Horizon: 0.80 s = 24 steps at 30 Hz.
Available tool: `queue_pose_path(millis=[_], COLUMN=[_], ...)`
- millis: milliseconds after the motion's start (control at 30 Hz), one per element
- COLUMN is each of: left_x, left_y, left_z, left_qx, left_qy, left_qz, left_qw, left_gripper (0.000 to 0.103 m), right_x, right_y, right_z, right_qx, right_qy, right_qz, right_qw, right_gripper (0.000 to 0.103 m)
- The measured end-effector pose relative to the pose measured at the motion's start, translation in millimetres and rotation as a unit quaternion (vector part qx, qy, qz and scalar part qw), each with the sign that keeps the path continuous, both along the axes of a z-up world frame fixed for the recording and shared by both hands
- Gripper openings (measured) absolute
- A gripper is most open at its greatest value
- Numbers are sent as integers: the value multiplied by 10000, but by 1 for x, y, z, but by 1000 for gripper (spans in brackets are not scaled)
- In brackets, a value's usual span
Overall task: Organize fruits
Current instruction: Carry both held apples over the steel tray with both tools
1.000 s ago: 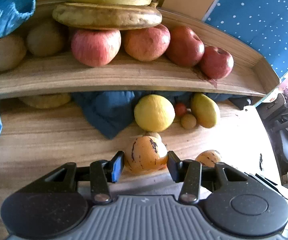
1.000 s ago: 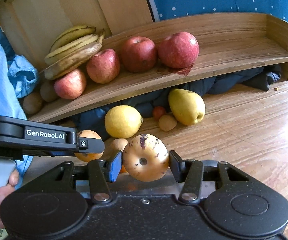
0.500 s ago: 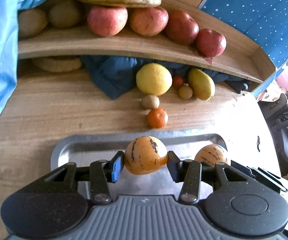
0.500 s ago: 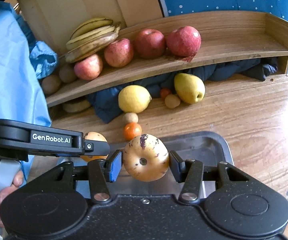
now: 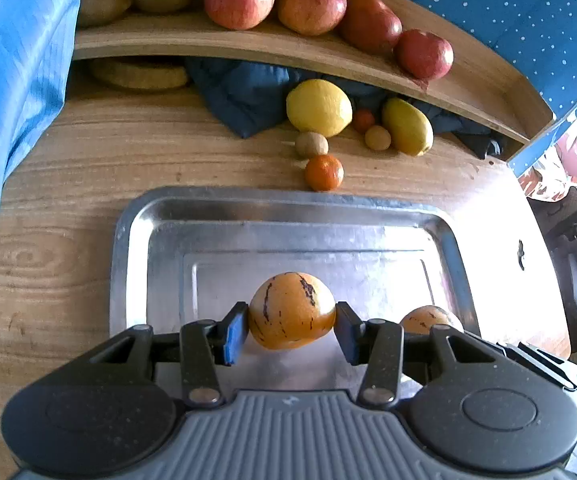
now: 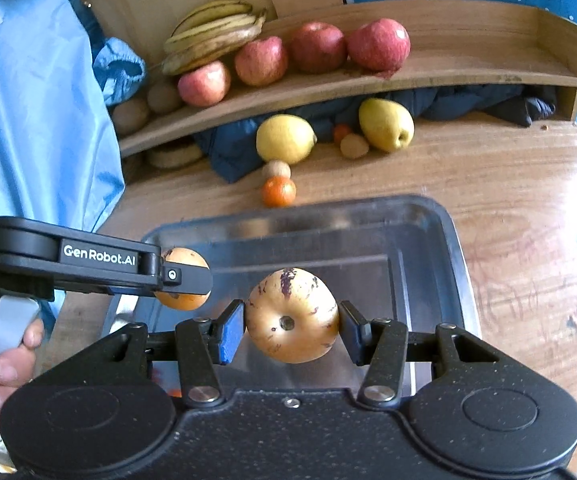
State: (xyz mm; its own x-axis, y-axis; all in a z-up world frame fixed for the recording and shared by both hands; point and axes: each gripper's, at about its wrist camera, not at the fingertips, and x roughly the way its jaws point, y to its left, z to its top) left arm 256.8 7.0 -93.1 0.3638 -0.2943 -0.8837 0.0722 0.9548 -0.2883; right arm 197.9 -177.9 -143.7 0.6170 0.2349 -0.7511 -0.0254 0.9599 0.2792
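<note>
Above the metal tray (image 5: 132,240), the left gripper (image 5: 291,326) clamped an orange, dark-streaked fruit (image 5: 291,310) between partly closed pads. Just right of it over the tray, the right gripper (image 6: 291,330) gripped a paler, purple-speckled fruit (image 6: 291,314), stem end facing the camera.

I count four red apples (image 6: 316,53), one bunch of bananas (image 6: 212,36), two striped orange melons (image 5: 291,311), one lemon (image 5: 318,107), one pear (image 6: 385,125), and one silver tray (image 5: 288,204).
</note>
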Motion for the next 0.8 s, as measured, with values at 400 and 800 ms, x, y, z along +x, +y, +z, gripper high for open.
queue_pose_path(millis=[400, 800], left_x=[-18, -26], left_y=[-6, -8], left_z=[-6, -7], left_qx=[110, 232], left_qy=[111, 98], left_qz=[-64, -128], left_qw=[9999, 9996], left_gripper=[50, 50], right_x=[-20, -28], right_y=[2, 6], right_z=[-12, -20], right_qx=[18, -39], right_qy=[203, 330], right_qz=[325, 525], right_qw=[9993, 9981], right_gripper=[52, 52])
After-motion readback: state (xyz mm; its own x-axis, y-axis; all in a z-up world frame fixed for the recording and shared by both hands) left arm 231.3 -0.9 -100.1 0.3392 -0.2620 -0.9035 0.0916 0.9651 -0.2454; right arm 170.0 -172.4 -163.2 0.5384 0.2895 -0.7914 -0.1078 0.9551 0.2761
